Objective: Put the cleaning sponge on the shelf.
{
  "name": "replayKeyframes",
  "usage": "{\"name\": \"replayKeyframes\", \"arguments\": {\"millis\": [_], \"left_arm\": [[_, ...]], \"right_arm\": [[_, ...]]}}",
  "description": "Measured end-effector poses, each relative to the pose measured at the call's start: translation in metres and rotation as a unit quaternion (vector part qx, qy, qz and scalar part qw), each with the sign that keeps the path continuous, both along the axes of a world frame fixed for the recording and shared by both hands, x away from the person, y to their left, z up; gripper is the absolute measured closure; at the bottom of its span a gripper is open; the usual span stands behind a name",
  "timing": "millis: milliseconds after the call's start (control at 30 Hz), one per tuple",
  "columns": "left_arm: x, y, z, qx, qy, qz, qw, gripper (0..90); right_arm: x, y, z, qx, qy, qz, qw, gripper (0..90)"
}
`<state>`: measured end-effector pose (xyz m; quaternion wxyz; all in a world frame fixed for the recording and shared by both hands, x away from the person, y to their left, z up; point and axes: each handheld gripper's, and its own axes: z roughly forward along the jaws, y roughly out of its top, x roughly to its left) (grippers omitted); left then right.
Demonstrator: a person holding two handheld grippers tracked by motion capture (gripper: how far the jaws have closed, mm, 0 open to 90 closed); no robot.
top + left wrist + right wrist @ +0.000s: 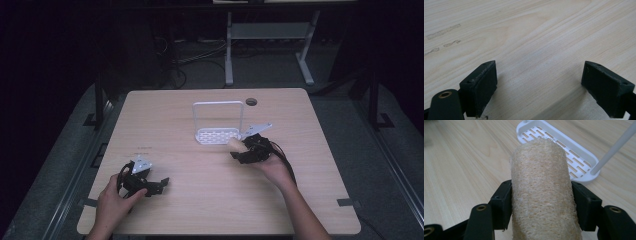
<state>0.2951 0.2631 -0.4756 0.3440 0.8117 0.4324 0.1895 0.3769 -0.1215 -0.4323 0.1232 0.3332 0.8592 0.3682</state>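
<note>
Right tool (541, 205) clamps loofah (542, 185); left tool (539, 87) wide open, unloaded.

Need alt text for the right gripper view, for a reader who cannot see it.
The right gripper clamps a tan, fibrous loofah roll between its two black jaws, the roll pointing away from the camera. Just beyond it a white slotted tray with a thin upright frame sits on the light wooden table.

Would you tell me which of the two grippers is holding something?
The right gripper: its jaws clamp a beige loofah, while the left gripper stands open over bare table.
</note>
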Motion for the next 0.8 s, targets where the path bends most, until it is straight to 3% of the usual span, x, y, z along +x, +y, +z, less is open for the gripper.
{"name": "replayKeyframes", "arguments": {"millis": [800], "left_arm": [[0.000,0.000,0.000,0.001,0.001,-0.001,1.0000,12.6]], "right_arm": [[0.024,0.026,0.008,0.000,-0.007,0.008,0.9999,39.3]]}}
